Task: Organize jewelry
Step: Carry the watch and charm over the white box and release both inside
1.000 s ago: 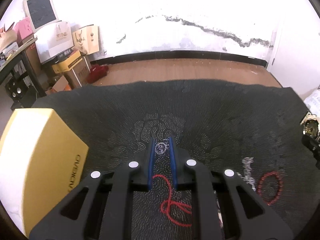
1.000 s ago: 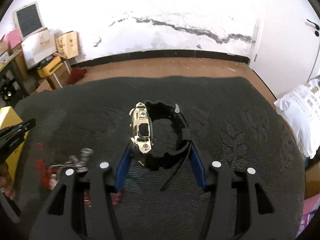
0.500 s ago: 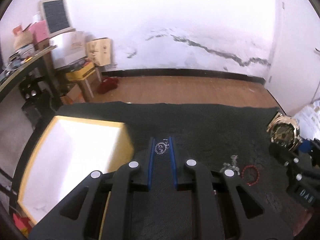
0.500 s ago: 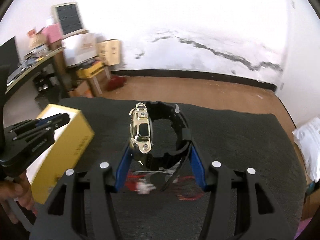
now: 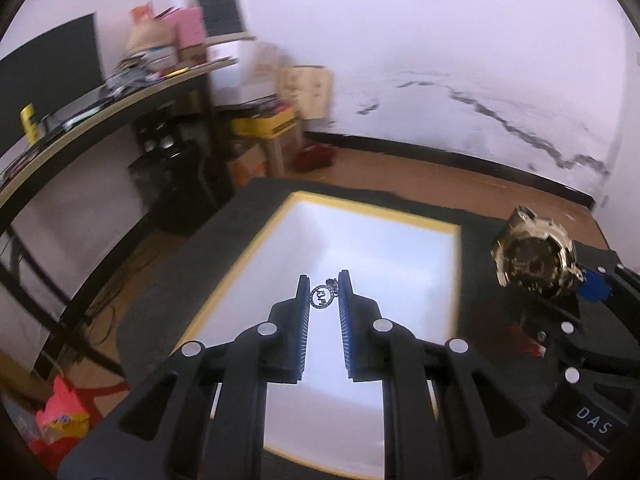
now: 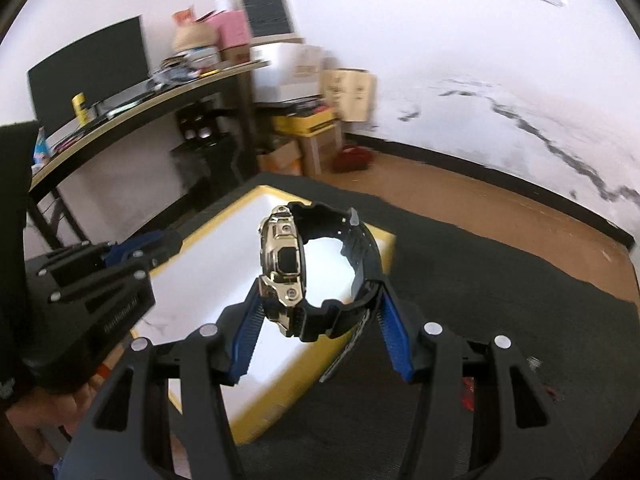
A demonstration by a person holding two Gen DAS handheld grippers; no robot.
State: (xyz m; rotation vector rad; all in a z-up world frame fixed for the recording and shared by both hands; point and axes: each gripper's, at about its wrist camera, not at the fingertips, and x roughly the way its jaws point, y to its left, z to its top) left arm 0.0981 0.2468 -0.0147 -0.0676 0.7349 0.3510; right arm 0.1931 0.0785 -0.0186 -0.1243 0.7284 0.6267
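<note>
My left gripper (image 5: 323,297) is shut on a small round silver pendant (image 5: 321,297) and holds it above the open yellow box (image 5: 280,236) with a white inside. My right gripper (image 6: 318,304) is shut on a gold watch with a black strap (image 6: 282,264), held above the box's right edge (image 6: 280,412). The watch also shows at the right of the left wrist view (image 5: 534,254). The left gripper shows at the left of the right wrist view (image 6: 132,248).
The box stands on a black patterned cloth (image 6: 500,280). Red beads (image 6: 468,396) lie on the cloth below my right gripper. A desk (image 5: 100,120) with a monitor and clutter stands at the left, with boxes by the wall.
Both grippers have lifted and swung left, from over the cloth to over the yellow box. The pendant's red cord no longer shows. Both holds are unchanged.
</note>
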